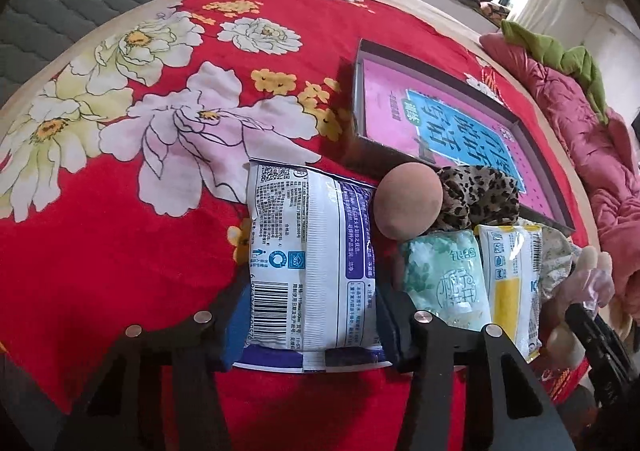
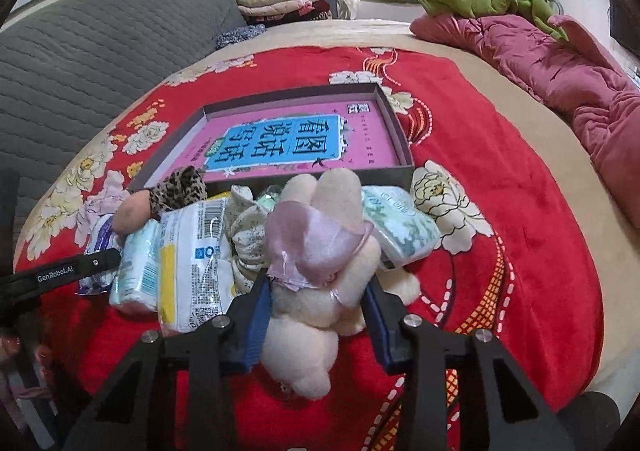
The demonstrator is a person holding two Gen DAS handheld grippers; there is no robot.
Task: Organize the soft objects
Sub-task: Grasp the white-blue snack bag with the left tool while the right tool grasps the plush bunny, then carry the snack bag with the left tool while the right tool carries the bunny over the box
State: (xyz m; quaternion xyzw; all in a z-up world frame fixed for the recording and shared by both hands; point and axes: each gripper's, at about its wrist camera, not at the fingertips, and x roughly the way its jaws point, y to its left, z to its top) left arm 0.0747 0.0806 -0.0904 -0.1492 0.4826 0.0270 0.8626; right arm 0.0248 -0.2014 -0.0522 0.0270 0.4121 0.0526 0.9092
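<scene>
The left gripper (image 1: 310, 335) has its two blue pads pressed on the sides of a white and purple plastic packet (image 1: 312, 271) that lies on the bed. The right gripper (image 2: 316, 319) squeezes a cream plush toy with a shiny pink bow (image 2: 316, 271) between its blue pads.

Just beside the packet lie a round tan soft ball (image 1: 408, 203), a leopard-print cloth (image 1: 476, 191), a pale green tissue pack (image 1: 444, 275) and a white and yellow plastic packet (image 1: 510, 279). They all touch in one heap on the red blanket with big flowers (image 1: 140, 131).

Right behind the heap sits a flat grey box with a pink and blue book inside (image 2: 296, 143). A pink quilt (image 2: 560, 75) lies far off at the bed's edge.
</scene>
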